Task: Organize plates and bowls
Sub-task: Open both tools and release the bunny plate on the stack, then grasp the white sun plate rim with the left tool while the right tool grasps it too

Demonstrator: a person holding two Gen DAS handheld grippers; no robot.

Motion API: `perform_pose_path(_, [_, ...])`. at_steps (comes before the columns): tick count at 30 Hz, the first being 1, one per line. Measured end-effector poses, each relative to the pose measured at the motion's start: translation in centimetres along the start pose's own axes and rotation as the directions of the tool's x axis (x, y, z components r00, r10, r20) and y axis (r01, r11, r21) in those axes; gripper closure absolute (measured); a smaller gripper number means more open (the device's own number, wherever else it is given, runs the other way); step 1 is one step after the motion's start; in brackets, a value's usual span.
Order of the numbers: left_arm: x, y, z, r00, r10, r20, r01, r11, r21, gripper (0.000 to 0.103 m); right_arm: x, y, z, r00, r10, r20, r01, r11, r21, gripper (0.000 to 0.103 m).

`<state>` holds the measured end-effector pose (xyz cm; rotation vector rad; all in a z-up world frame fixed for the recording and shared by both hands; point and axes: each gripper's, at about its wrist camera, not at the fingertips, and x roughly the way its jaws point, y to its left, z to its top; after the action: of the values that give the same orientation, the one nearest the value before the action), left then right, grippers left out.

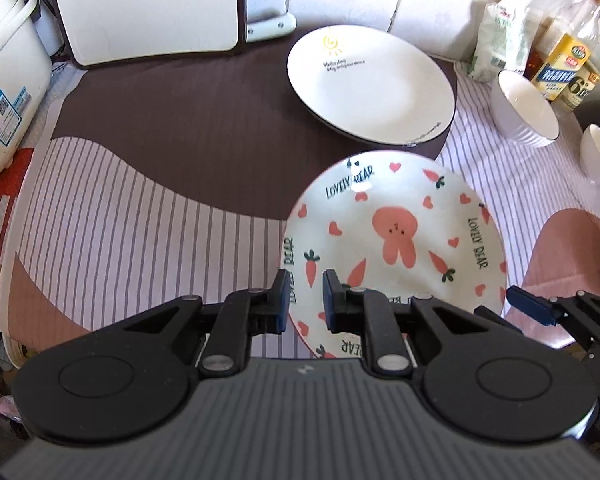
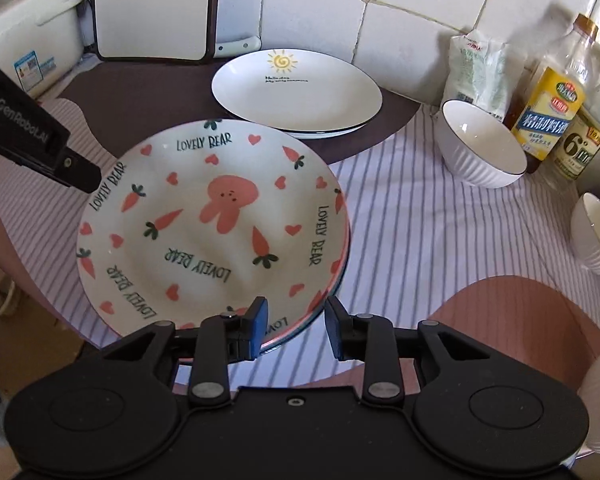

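A white plate with a pink rabbit, carrots and "LOVELY BEAR" lettering (image 1: 396,240) (image 2: 212,216) fills the middle of both views. My left gripper (image 1: 306,300) is shut on its near rim, and the plate looks raised off the cloth. In the right wrist view the left gripper's black body (image 2: 60,160) reaches the plate's left rim. My right gripper (image 2: 296,328) stands open with the plate's near rim between its fingers; a blue pad of it (image 1: 532,308) shows in the left wrist view. Pink and blue rims (image 2: 338,276) of other plates show just under the rabbit plate.
A white plate with a sun drawing (image 1: 370,84) (image 2: 296,92) lies at the back on the brown patch. White ribbed bowls (image 2: 480,148) (image 2: 596,236) stand at the right, with bottles (image 2: 552,112) and a bag against the tiled wall. A rice cooker (image 1: 4,80) is at the left.
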<state>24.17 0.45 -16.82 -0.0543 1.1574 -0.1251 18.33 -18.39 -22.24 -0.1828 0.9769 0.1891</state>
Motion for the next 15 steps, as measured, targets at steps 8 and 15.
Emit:
perform_pose_path(8, [-1.4, 1.1, 2.9, 0.997, -0.037, 0.074, 0.036, 0.999, 0.010, 0.082, -3.3, -3.6, 2.5, 0.974, 0.108, 0.199, -0.127, 0.988, 0.087, 0.064])
perform_pose_path(15, [-2.8, 1.5, 5.4, 0.970, -0.062, 0.236, 0.071, 0.997, -0.033, 0.078, -3.4, -7.0, 6.4, 0.957, 0.126, 0.263, -0.168, 0.975, 0.145, 0.063])
